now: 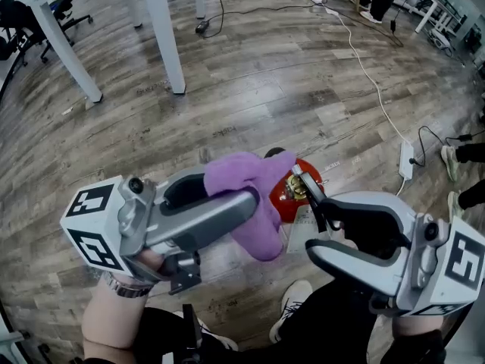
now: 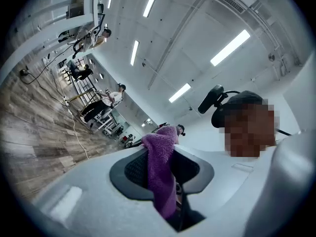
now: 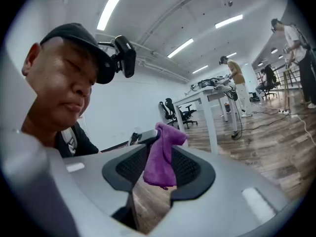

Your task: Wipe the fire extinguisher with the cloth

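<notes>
Left gripper (image 1: 246,199) is clamped on the purple cloth (image 1: 261,211), a bunched fold between its jaws and the rest hanging loose. Right gripper (image 1: 317,222) has its jaws apart, gripping nothing. The red fire extinguisher (image 1: 286,202) stands on the wood floor (image 1: 227,89) between both grippers, partly behind the cloth. Cloth looks soft, light and floppy, so pinch a thick fold. Extinguisher is likely heavy, rigid and slick, so steady it at the valve neck.

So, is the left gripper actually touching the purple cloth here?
Touching. In the left gripper view the left gripper has its fingers clamped on the cloth, which sticks out past them.
</notes>
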Demonstrator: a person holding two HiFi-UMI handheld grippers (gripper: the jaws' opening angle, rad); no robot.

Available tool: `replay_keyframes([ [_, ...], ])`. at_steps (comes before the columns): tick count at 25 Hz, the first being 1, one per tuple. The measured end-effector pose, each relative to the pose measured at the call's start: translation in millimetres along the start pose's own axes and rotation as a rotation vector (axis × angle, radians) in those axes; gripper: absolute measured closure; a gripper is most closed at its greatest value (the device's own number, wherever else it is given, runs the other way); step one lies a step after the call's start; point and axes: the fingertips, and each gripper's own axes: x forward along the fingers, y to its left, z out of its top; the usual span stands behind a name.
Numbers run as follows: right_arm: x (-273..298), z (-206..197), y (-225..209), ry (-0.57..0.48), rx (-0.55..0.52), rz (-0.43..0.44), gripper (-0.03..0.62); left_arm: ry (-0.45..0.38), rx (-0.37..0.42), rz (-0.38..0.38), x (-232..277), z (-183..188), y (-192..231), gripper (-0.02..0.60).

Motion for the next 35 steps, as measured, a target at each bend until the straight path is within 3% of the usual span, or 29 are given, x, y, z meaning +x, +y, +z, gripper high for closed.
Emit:
replay_keyframes([
  [6,22,-2,18,0.041,0.103,0.059,0.373,0.012,0.09,0.003,14,18,-26,0.485],
  [13,53,-12,21,0.072,0.072,0.084,0.358,0.087,0.189,0.009,11,7,-31,0.485],
  [23,64,-25,11,0.043,0.07,0.102,0.482,0.08,0.145,-0.017,6,-1,-20,0.479],
  [32,40,-29,-7,-0.01,0.108,0.084,0.51,0.209,0.295,0.051,0,-7,-10,0.456],
  [35,25,-19,-17,-0.058,0.142,0.068,0.513,0.198,0.308,0.072,-5,1,-5,0.456],
])
